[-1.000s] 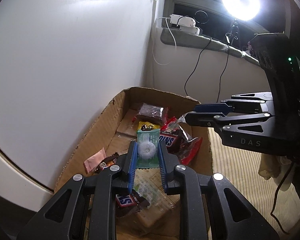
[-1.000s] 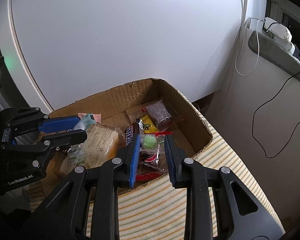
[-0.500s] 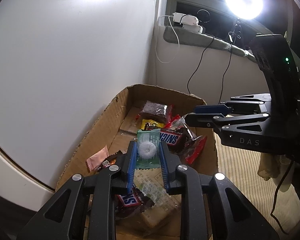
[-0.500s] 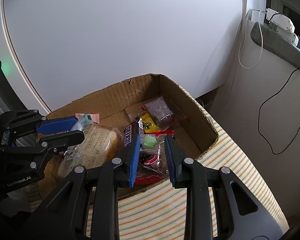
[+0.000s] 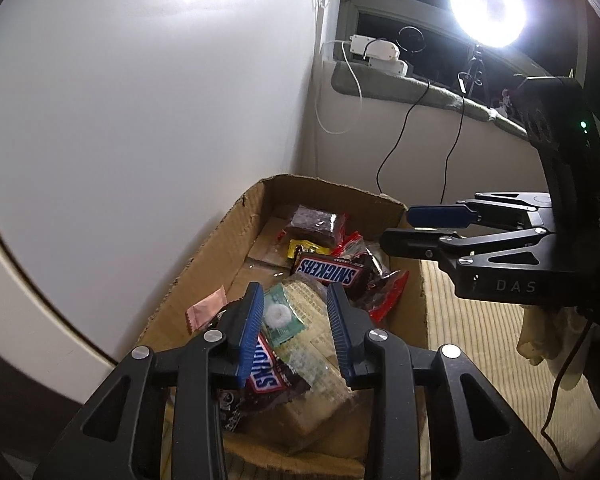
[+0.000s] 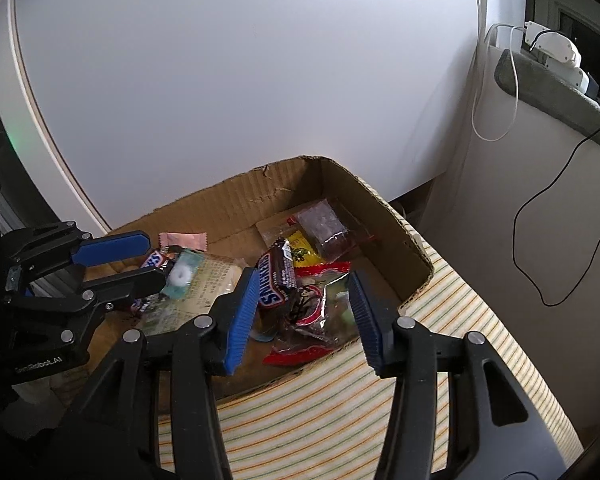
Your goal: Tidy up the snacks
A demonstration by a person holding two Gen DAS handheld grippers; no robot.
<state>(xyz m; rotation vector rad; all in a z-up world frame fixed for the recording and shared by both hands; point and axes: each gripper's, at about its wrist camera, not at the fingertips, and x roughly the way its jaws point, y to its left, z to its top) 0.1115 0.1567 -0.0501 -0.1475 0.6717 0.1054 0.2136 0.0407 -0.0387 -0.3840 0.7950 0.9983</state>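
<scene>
Left fingers: your left gripper (image 5: pixel 296 330) is opening; the green mint packet with a white ring (image 5: pixel 281 319) is lying loose between the blue pads.
Right fingers: your right gripper (image 6: pixel 306 312) is opening over the red-trimmed clear snack bag (image 6: pixel 314 312).
Edges: both are hovering inside the brown cardboard box (image 6: pixel 396 240), its walls close.
Writing: you are seeing "SNICKERS" on the brown bar (image 5: pixel 328 272).

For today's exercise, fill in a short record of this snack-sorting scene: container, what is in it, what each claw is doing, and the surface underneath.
container: open cardboard box, against a white wall
contents: Snickers bar, green mint packet, pink wrapper, dark brownie pack, yellow packet, red-edged clear bag
left claw: jaws opening, mint packet lying loose between them
right claw: jaws opening over the red-edged clear bag, pads not touching it
surface: striped cloth
</scene>
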